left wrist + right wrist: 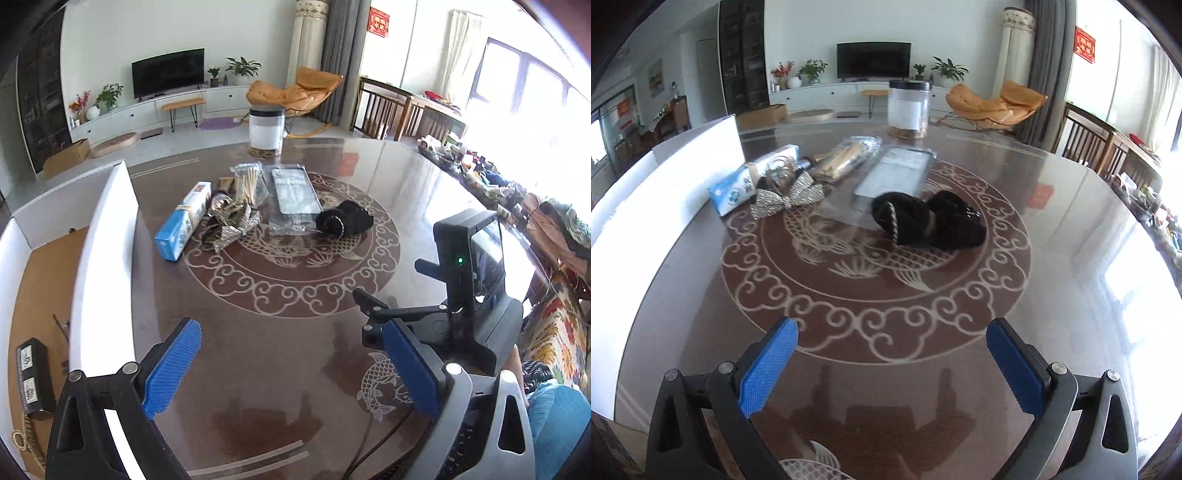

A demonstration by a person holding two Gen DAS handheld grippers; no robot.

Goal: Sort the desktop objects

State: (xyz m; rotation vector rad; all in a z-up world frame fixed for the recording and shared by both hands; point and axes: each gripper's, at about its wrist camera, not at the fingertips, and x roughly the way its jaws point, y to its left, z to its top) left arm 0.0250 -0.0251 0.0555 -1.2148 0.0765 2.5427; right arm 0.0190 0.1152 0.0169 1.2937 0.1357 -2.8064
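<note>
A loose group of objects lies mid-table: a blue-white carton (183,220) (746,181), a silver glitter bow (231,225) (790,197), a bag of wooden sticks (246,182) (846,157), a flat packet in clear plastic (295,194) (894,173) and a black coiled bundle (343,218) (927,219). My left gripper (291,363) is open and empty, well short of them. My right gripper (892,363) is open and empty, also short of them. A white box (103,258) (665,192) with a cork floor stands at the left.
Inside the box lie a dark small carton (31,376) and a piece of rope (22,435). A clear jar (266,127) (908,107) stands at the table's far edge. The right gripper's body with its screen (469,280) sits at the right. Clutter lines the right side (491,181).
</note>
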